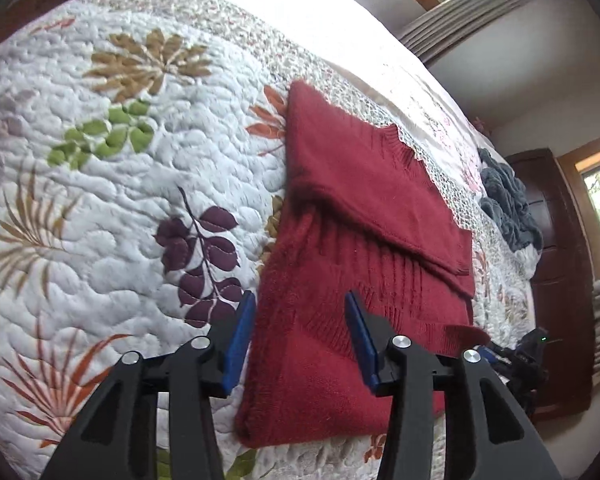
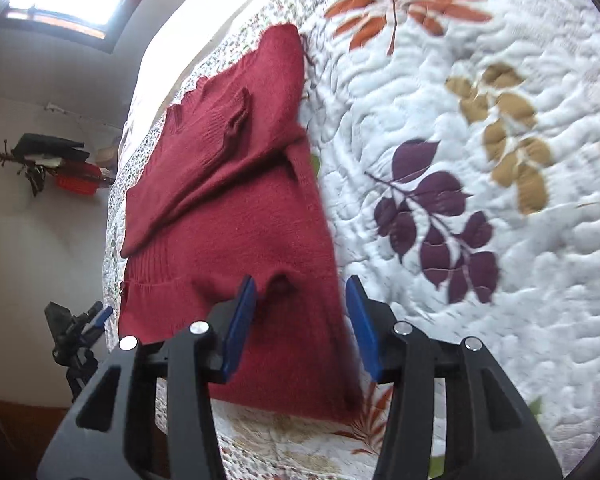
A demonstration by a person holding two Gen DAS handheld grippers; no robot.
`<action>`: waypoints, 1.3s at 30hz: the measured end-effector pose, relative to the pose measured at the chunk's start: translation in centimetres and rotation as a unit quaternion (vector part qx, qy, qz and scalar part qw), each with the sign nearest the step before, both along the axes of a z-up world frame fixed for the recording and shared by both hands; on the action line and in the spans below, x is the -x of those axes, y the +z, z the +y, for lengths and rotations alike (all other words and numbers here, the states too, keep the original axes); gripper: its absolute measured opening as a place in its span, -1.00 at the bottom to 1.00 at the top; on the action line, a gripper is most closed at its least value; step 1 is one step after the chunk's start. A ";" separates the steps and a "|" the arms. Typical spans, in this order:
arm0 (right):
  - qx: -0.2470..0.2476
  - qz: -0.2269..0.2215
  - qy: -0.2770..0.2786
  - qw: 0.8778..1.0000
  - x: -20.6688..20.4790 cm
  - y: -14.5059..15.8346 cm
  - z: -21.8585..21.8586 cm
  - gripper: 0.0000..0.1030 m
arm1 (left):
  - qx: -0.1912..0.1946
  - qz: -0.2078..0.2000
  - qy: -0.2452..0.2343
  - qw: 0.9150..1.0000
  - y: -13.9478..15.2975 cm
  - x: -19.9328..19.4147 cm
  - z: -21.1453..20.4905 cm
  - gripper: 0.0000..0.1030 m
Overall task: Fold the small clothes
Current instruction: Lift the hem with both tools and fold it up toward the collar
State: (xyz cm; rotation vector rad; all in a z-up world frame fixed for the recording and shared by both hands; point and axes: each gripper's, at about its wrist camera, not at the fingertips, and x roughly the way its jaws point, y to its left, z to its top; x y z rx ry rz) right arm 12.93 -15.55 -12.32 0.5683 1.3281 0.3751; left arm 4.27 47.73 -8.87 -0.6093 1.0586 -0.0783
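Roughly midway, by my read. Dark red knitted sweater (image 1: 340,280) lies flat on the white quilted bedspread with leaf prints (image 1: 120,200), near the bed's edge. Both sleeves appear already folded in across the body, one lying diagonally over the chest; the outline is now a long narrow rectangle. Left to do, I judge: bring the hem end up toward the collar, once or twice, then tidy.

Sweater looks soft and fuzzy, ribbed at the waistband and cuff, with a small bunched ridge near the chest in the right wrist view and a pucker close to the near edge.

My left gripper (image 1: 300,340) hovers over the near hem end, blue pads spread apart, nothing between them. My right gripper (image 2: 300,328) likewise gapes wide over the opposite near corner, holding nothing. Right view is slightly blurred. A grey bundle of cloth (image 1: 508,208) sits further along the bed, well apart.
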 end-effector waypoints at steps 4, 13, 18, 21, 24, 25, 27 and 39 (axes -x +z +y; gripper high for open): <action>0.029 -0.029 0.017 0.999 0.5 1.7 0.3 -0.09 | -0.044 0.002 -0.042 0.998 0.1 -1.2 -2.0 -0.06; 0.107 -0.064 0.089 0.988 0.6 2.7 4.2 -0.05 | -0.165 0.038 -0.104 0.980 -2.8 -4.5 -6.5 -0.35; 0.145 -0.080 0.129 0.978 0.5 2.4 6.2 -0.05 | -0.196 0.003 -0.107 0.975 -1.4 -3.0 -7.4 -0.84; 0.157 -0.089 0.150 0.972 0.2 2.0 6.9 -0.05 | -0.200 -0.030 -0.111 0.973 0.2 -1.0 -7.9 -0.86; 0.174 -0.094 0.171 0.965 -0.3 1.5 7.6 0.00 | -0.200 -0.042 -0.128 0.971 0.3 -0.2 -8.5 -0.86; 0.176 -0.094 0.175 0.964 -0.5 1.4 7.8 0.01 | -0.197 -0.037 -0.133 0.971 -0.1 -0.3 -8.6 -0.86; 0.174 -0.095 0.185 0.963 -1.2 0.9 8.2 0.02 | -0.194 -0.023 -0.138 0.971 -1.2 -1.1 -8.7 -0.85; 0.182 -0.079 0.225 0.954 -4.0 -2.1 10.9 -0.31 | -0.166 0.010 -0.134 0.977 -4.0 -4.1 -8.8 -0.69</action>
